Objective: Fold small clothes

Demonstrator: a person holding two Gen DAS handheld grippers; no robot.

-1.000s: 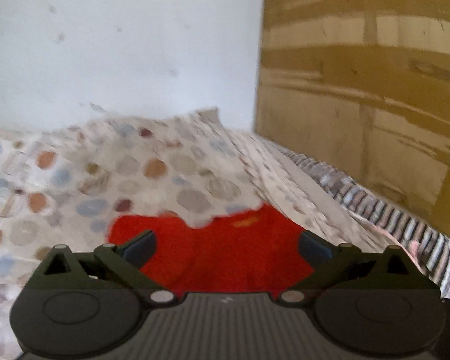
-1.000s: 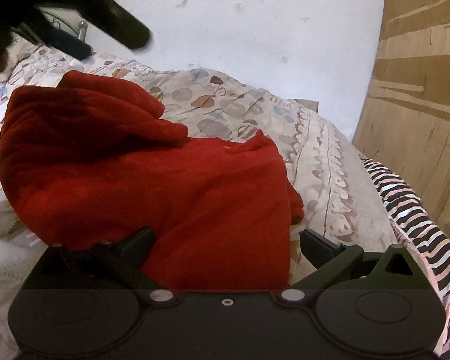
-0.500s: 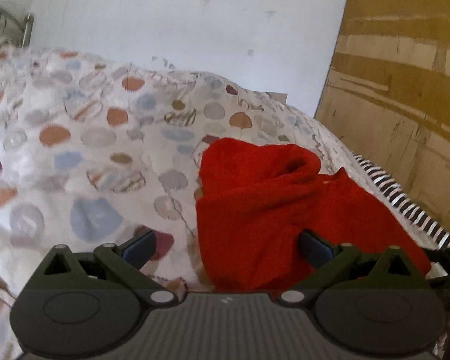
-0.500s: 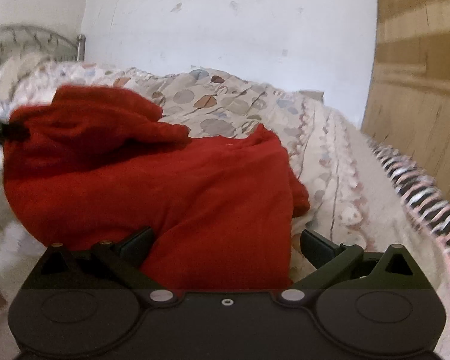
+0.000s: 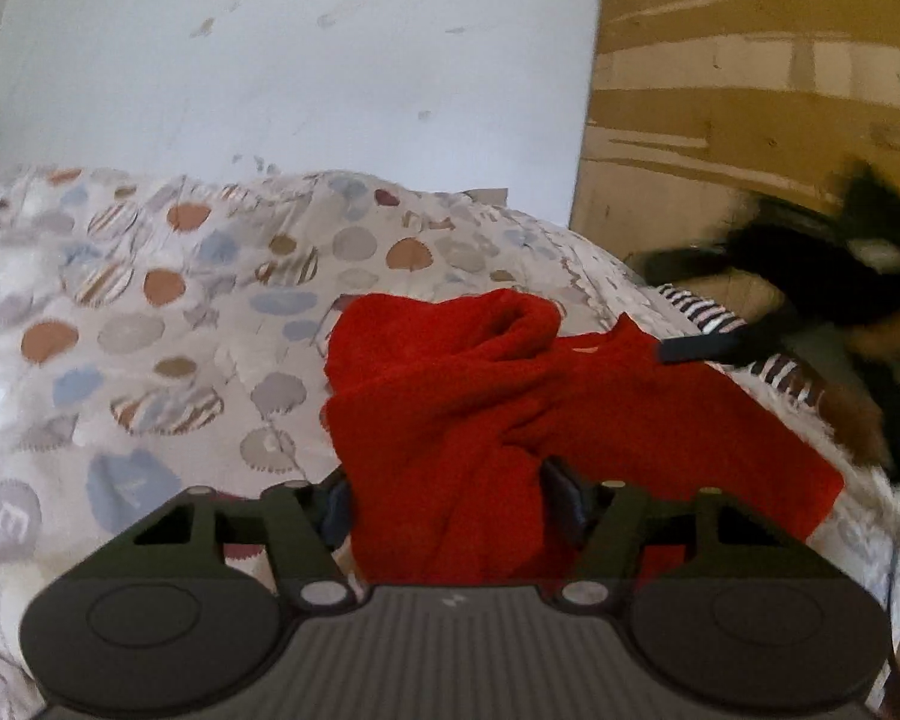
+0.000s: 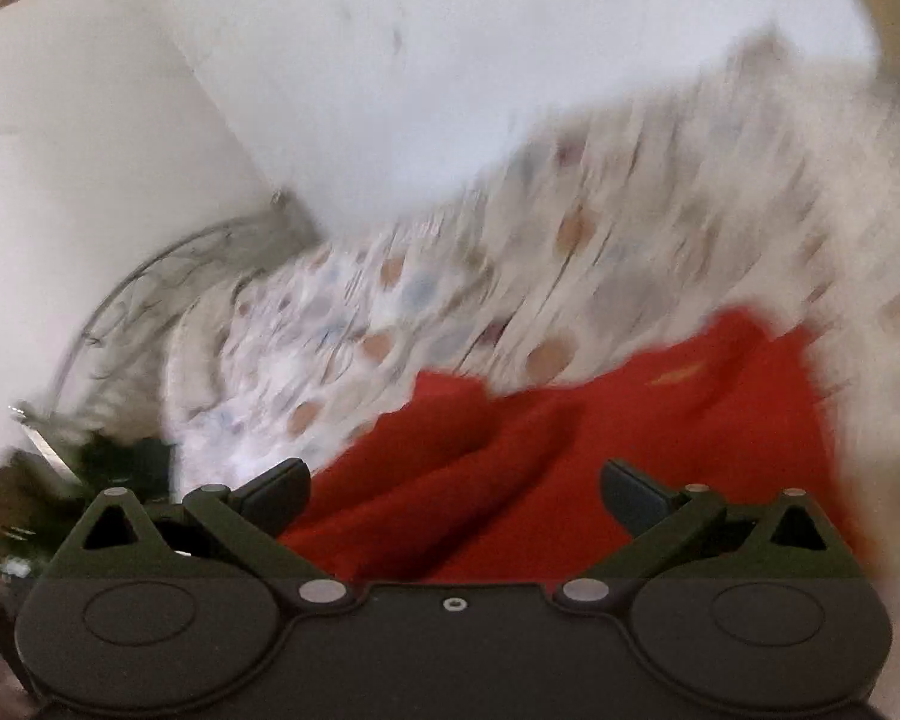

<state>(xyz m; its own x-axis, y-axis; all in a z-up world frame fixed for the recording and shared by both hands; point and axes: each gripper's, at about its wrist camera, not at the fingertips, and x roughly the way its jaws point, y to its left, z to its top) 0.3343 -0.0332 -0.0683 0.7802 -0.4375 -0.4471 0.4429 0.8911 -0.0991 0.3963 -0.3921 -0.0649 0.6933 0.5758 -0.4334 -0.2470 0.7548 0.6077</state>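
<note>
1. Two grippers are working over one red garment [image 5: 510, 408], which is lying crumpled on the spotted bedspread [image 5: 150, 312] of a bed.
2. Left gripper [image 5: 450, 498] is sitting at the garment's near edge; a thick bunched fold is running straight up between its fingers [image 5: 561, 495]. Its jaws have just been closing, with the cloth between them, and both pads are appearing to press the fold, so the grip is being judged as made.
3. Right gripper [image 6: 453, 486] is standing with jaws wide apart, holding nothing; red cloth is lying just ahead of and below its fingers [image 6: 636, 495]. Its view is heavily blurred and tilted.
4. In the left wrist view, one dark finger of the right gripper is showing at the garment's far right corner; whether it is touching the cloth cannot be told.
5. Garment's long axis is running from near left to far right in the left wrist view, so the left hand is nearer the bunched end and the right hand is nearer the flatter end.
6. Garment is looking like fleecy, thick knit, bright red, unfolded, with deep rolls near the far edge and a small pale mark near one edge [image 6: 678, 373].
7. Judgement: spreading flat is coming before any fold.
</note>
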